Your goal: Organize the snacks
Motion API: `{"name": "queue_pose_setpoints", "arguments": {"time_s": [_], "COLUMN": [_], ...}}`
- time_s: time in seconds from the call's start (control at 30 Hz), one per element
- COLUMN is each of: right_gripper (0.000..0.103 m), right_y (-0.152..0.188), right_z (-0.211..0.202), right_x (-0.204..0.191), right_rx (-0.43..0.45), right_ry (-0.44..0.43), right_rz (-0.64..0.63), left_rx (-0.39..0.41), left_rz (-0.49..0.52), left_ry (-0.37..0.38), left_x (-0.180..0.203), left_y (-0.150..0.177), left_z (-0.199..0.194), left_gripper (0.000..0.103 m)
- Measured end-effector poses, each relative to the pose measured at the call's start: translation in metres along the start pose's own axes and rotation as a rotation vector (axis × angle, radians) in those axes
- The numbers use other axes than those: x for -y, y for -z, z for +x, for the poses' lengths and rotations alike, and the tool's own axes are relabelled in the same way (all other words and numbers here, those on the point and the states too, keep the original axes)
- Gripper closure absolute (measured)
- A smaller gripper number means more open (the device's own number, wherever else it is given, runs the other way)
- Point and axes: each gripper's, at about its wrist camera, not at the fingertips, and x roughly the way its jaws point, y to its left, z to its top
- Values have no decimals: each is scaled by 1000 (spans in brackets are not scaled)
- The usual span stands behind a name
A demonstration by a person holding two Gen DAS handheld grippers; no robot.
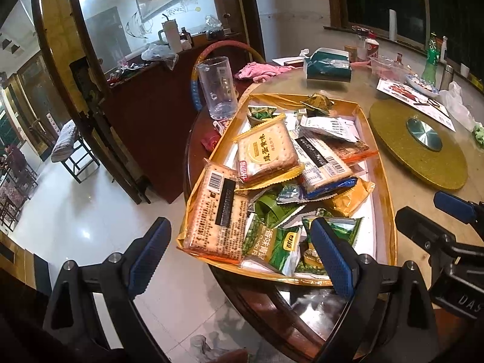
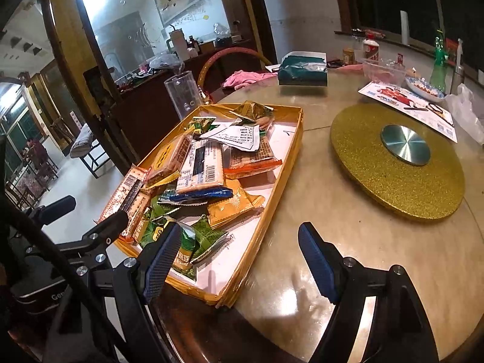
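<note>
A gold-rimmed tray (image 1: 385, 163) (image 2: 295, 139) sits near the table's front edge, piled with snack packets: cracker packs (image 1: 266, 151) (image 2: 201, 166), green pea packets (image 1: 272, 245) (image 2: 187, 242) and an orange packet (image 1: 348, 201) (image 2: 233, 204). One cracker pack (image 1: 216, 214) hangs over the tray's left rim. My left gripper (image 1: 242, 257) is open and empty, just in front of the tray's near end. My right gripper (image 2: 239, 260) is open and empty at the tray's near right corner, above the table. Each gripper shows in the other's view (image 1: 447, 211) (image 2: 87, 217).
A clear plastic cup (image 1: 216, 87) (image 2: 183, 93) stands at the tray's far left. A gold glitter turntable (image 1: 420, 142) (image 2: 399, 157) lies to the right. A green box (image 1: 328, 63), pink cloth (image 1: 257, 71), bowl, leaflet and green bottle (image 2: 438, 66) sit farther back.
</note>
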Motion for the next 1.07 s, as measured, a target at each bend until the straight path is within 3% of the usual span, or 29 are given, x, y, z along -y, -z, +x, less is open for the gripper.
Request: {"name": "queue_pose_setpoints", "arguments": {"time_s": [1.07], "right_gripper": [23], "right_y": [3], "right_z": [13], "right_x": [-5], "right_rx": [-32], "right_ry": [-6], "right_rz": [-3], "left_rx": [-26], "left_rz": [26], "left_ry": [9], "left_x": [-2], "left_y": [5], "left_z": [14], "left_gripper": [10]}}
